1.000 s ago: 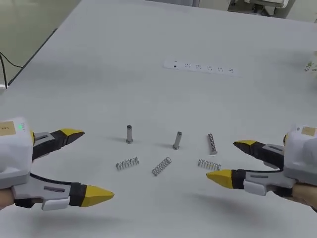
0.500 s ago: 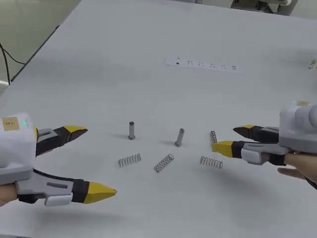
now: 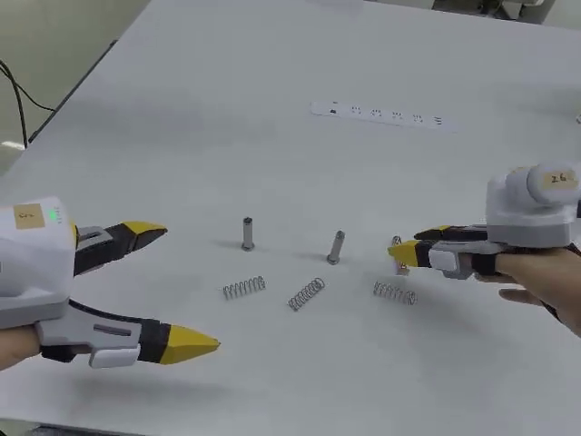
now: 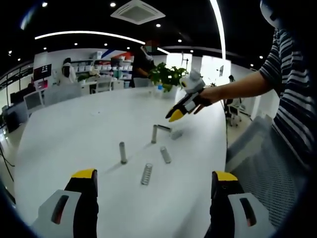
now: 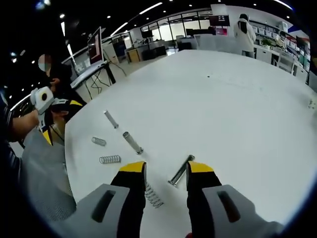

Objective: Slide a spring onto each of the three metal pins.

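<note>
The rightmost short grey metal pin is on the white tabletop, between the yellow tips of the right gripper. Its jaws are narrowed around the pin but not clamped on it. In the head view the gripper hides most of that pin. The middle pin and left pin stand free. Thin wire coils lie just in front: left spring, middle spring, right spring. The left gripper hovers well to the left, jaws wide apart. Bare table surrounds the parts, and a white power strip lies far behind.

Open-plan office, monitors, desks, ceiling lights
</note>
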Action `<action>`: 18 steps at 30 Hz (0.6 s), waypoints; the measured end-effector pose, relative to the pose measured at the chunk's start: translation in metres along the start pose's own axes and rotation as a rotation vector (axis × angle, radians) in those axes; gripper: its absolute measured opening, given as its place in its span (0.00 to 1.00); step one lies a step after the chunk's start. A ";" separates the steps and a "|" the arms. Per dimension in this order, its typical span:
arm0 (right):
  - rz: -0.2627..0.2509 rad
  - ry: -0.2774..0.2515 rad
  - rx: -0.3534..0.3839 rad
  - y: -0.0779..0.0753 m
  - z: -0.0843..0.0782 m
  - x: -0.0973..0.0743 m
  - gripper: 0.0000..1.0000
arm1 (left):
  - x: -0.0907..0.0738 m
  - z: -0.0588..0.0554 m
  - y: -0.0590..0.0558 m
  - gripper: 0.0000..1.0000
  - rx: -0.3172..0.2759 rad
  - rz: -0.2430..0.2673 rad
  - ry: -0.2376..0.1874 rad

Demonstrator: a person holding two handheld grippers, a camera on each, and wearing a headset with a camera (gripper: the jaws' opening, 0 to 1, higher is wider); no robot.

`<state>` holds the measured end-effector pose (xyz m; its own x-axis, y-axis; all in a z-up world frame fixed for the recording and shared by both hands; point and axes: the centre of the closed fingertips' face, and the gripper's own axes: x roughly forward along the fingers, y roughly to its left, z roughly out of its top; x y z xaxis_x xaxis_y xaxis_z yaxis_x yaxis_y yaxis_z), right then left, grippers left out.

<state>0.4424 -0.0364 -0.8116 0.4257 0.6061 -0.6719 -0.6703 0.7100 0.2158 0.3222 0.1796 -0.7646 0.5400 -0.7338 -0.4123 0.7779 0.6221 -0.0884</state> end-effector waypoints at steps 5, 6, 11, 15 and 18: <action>-0.020 0.016 0.073 -0.009 -0.001 0.009 0.25 | 0.000 -0.001 0.001 0.92 0.001 0.000 0.002; -0.026 0.022 0.078 -0.011 -0.001 0.010 0.24 | 0.000 -0.001 0.001 0.92 0.000 0.000 0.003; -0.052 0.038 0.145 -0.020 -0.003 0.018 0.20 | 0.001 -0.002 0.003 0.92 -0.004 0.001 0.000; -0.069 0.060 0.160 -0.023 -0.008 0.024 0.19 | 0.002 -0.004 0.003 0.92 -0.007 -0.003 0.004; -0.085 0.079 0.159 -0.025 -0.011 0.028 0.18 | 0.002 -0.005 0.003 0.92 -0.009 -0.003 0.003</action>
<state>0.4648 -0.0409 -0.8438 0.4234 0.5156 -0.7449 -0.5264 0.8092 0.2609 0.3237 0.1815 -0.7702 0.5363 -0.7351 -0.4147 0.7769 0.6220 -0.0980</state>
